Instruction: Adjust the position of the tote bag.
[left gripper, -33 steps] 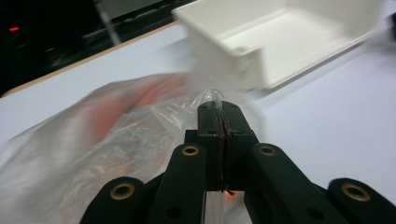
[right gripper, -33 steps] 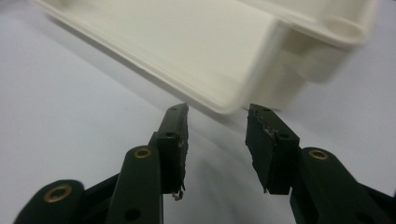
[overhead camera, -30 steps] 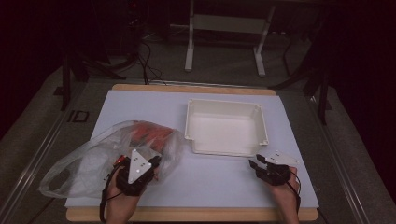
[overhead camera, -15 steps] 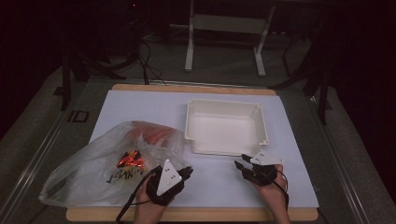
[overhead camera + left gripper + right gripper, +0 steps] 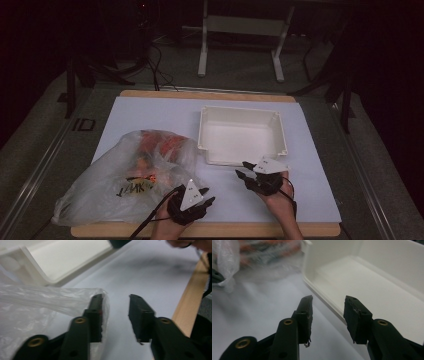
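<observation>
A clear plastic bag [image 5: 100, 192] with orange and red packets [image 5: 162, 145] inside lies on the left of the white mat. A white empty tray [image 5: 240, 135] stands at the middle right. My left gripper [image 5: 209, 196] is open at the bag's right front edge. In the left gripper view the bag's film [image 5: 37, 305] drapes against the left jaw, with the gap of my left gripper [image 5: 115, 298] bare. My right gripper [image 5: 244, 175] is open just in front of the tray's near rim. In the right gripper view, my right gripper [image 5: 328, 300] points at the tray's near wall [image 5: 329, 302].
The white mat [image 5: 310, 165] covers a wooden table whose front edge [image 5: 192, 297] runs close behind my left gripper. Bare mat lies between the bag and the tray [image 5: 62, 260]. A metal stand [image 5: 240, 30] and cables sit on the dark floor beyond.
My left gripper has moved right, off the top of the bag to its right front edge. My right gripper has moved left, closer to the tray's front rim.
</observation>
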### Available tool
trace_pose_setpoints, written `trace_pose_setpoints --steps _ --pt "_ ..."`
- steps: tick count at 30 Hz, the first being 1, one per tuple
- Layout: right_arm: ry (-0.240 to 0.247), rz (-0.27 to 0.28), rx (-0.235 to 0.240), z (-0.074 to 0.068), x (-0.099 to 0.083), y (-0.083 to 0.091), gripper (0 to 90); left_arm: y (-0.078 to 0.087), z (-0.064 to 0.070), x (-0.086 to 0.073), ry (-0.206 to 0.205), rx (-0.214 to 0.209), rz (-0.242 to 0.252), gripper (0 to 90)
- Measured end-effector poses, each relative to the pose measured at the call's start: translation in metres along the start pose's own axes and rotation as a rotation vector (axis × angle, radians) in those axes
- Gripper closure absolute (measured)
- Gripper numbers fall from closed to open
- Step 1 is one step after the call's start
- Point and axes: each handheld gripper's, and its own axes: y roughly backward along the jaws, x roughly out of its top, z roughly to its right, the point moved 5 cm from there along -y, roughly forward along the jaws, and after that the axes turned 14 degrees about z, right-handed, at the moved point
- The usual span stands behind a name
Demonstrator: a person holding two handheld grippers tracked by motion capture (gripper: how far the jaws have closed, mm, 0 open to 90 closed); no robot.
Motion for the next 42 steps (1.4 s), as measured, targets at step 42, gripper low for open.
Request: trace_pose_setpoints --steps 42 --pt "0.028 0.01 0.358 -0.098 0.067 -0.104 88.4 0.026 0.001 -0.015 -0.101 0.035 0.023 59.5"
